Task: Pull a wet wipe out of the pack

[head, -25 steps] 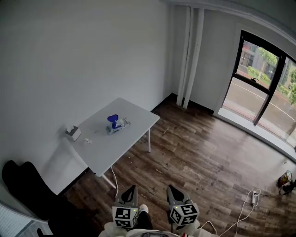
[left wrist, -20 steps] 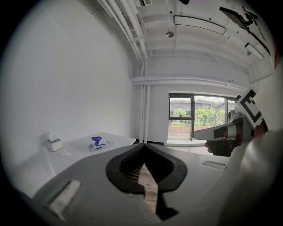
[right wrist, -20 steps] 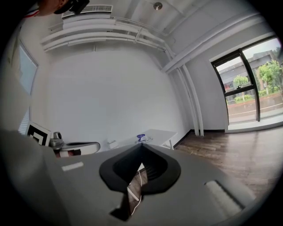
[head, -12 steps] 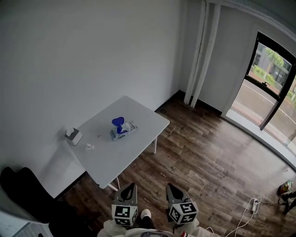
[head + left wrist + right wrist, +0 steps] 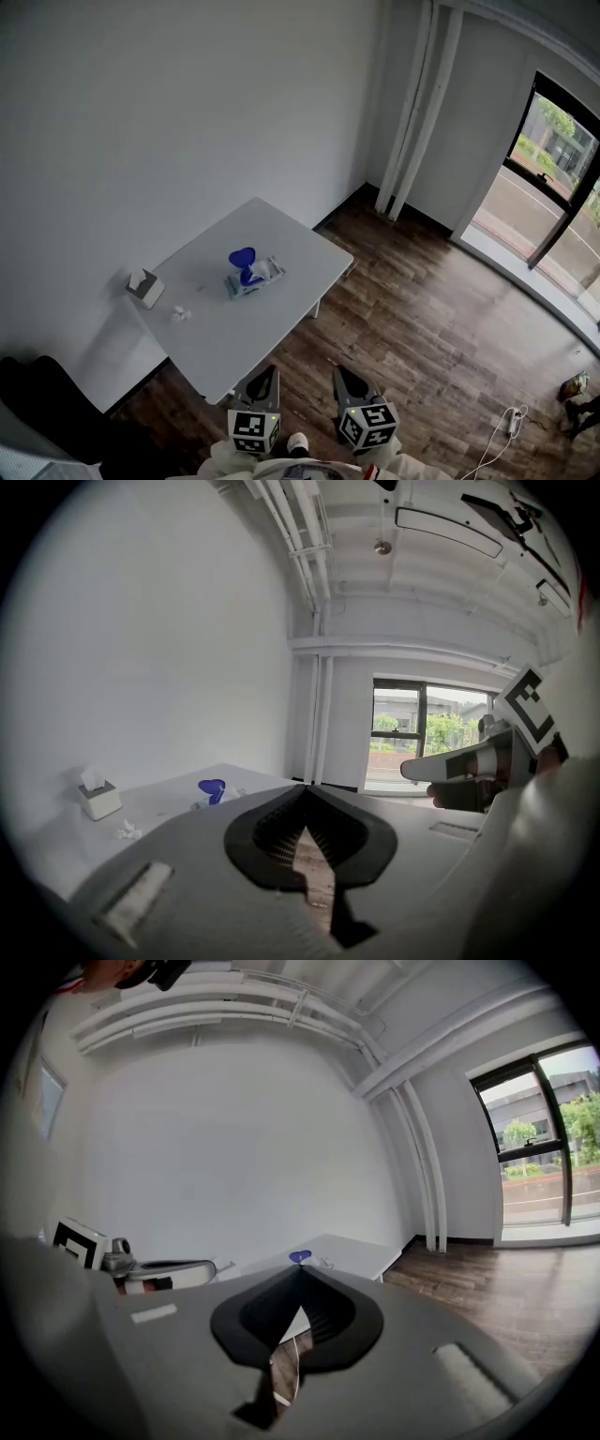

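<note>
The wet wipe pack lies on the white table, its blue lid standing open. Both grippers are well short of the table, low in the head view and pointing toward it. My left gripper has its jaws together with nothing between them; my right gripper is shut and empty too. In the left gripper view the pack shows small beyond my left gripper. Past my right gripper in the right gripper view, only the blue lid peeks above the jaws.
A white tissue box and a small crumpled white scrap sit at the table's left end. A dark chair stands at the lower left. Wood floor runs right to a large window; a power strip and cable lie on it.
The table and pack have come nearer and shifted right in the head view as I walk toward them. Both grippers keep their shut jaws and their place at the bottom.
</note>
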Demonstrator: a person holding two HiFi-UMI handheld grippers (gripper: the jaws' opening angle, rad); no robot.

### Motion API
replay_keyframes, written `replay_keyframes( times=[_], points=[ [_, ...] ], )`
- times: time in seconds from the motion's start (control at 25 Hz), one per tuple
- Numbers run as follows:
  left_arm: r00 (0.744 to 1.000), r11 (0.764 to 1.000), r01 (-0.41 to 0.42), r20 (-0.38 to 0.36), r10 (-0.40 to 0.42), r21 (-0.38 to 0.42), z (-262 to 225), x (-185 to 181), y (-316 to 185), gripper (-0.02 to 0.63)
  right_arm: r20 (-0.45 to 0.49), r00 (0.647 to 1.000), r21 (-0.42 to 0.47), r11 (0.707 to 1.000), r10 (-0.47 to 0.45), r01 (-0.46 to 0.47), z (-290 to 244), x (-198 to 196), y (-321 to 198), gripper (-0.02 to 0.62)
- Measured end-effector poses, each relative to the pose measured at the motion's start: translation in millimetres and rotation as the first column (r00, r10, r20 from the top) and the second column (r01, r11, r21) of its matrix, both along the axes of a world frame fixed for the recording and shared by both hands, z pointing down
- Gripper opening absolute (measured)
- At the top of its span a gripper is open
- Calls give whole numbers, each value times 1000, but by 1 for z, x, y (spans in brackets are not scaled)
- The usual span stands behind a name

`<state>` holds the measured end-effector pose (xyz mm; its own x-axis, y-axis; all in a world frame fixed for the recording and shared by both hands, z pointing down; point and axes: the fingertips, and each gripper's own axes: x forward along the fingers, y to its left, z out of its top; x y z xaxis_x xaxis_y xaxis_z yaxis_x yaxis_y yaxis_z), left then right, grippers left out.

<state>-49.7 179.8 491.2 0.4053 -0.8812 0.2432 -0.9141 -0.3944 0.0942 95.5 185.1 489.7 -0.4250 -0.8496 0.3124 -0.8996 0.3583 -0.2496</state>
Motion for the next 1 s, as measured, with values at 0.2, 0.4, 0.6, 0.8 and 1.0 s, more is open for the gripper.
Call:
replay_keyframes(
  times=[0.2,0.4,0.6,0.8,1.0],
  points=[
    [1000,1000,2,-18,-2,4,0,-6,-17,5,-19,1000,2,1000,11,-11,-4,-1,-16,5],
    [999,999,16,-30,-15,28,-5,-9,-33,5,-36,999,17,1000,12,-12,-9,1,-29,5],
    [999,1000,24,-26,-23,18,0,-4,-48,5,-25,1000,3,1000,0,0,-2,5,-48,5],
    [998,998,55,1,-55,-3,13,-1,-81,5,-13,999,-12,999,-34,34,11,9,-87,5],
    [995,995,94,18,-93,-26,20,9,-134,5,5,997,-26,997,-75,75,21,18,-147,5]
  ],
)
